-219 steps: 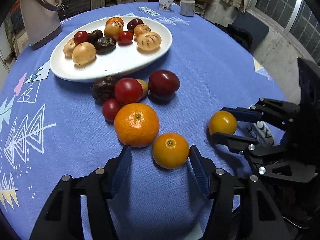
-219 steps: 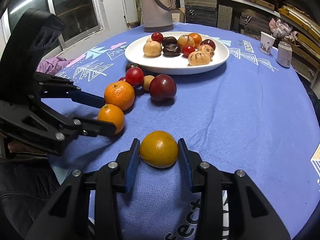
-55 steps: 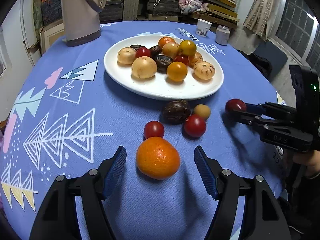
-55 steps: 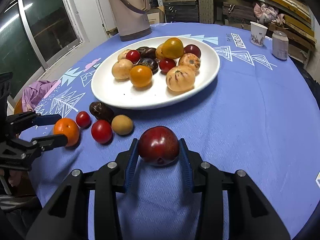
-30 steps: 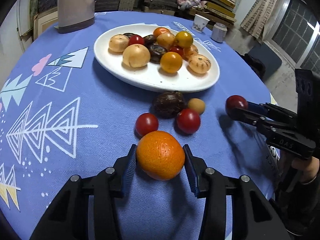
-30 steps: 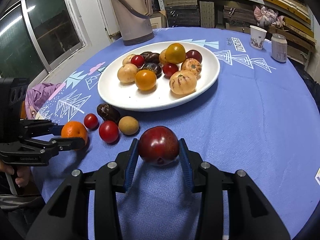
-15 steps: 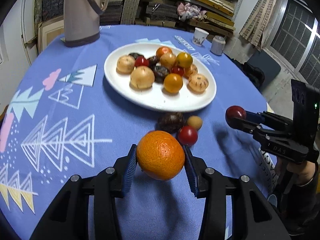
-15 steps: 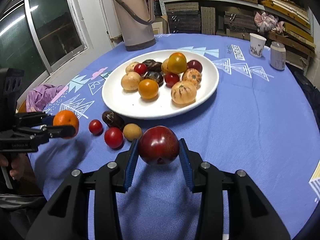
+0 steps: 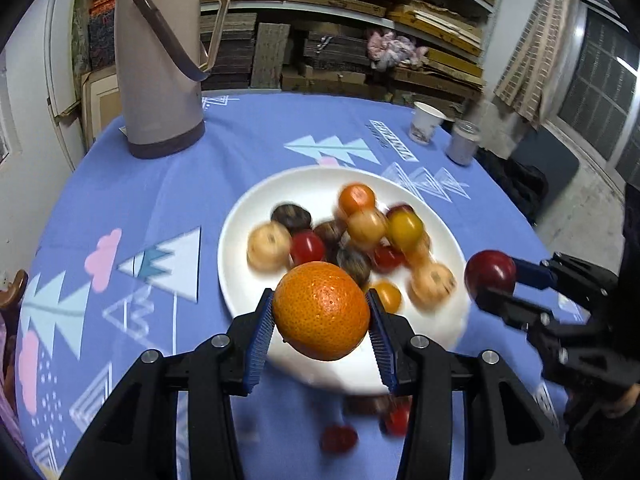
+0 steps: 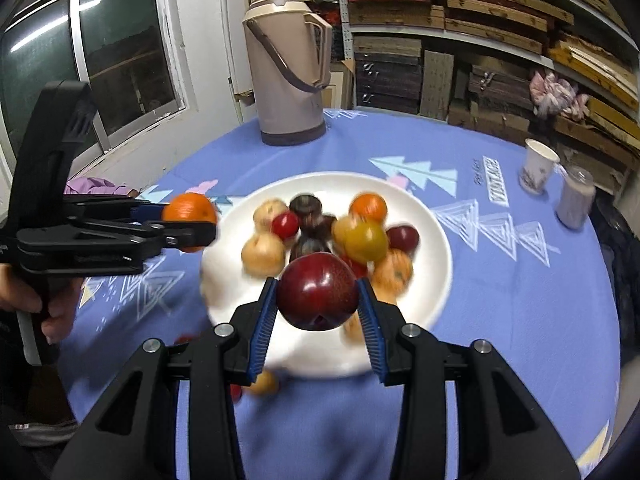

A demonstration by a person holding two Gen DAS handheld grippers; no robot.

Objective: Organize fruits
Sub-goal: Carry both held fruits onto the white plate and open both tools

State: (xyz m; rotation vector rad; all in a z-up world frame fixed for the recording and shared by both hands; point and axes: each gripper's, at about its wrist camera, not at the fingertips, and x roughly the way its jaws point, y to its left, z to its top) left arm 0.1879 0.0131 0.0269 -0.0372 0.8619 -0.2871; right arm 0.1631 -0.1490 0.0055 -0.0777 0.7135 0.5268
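We carry two fruits at once: the left gripper [image 9: 321, 322] has its jaws clamped on the orange [image 9: 321, 311], the right gripper [image 10: 317, 304] has its jaws clamped on the dark red plum [image 10: 317, 291], both lifted clear of the worktop [image 9: 120, 200]. Ahead of both jaws lies the white plate [image 10: 432, 216], crowded with fruit. Dropped onto that pile, either round fruit could roll over the rim. Bare plate shows just ahead of the left jaws. The two grippers are converging and may bump. Small fruits [image 9: 338, 438] wait beneath the jaws.
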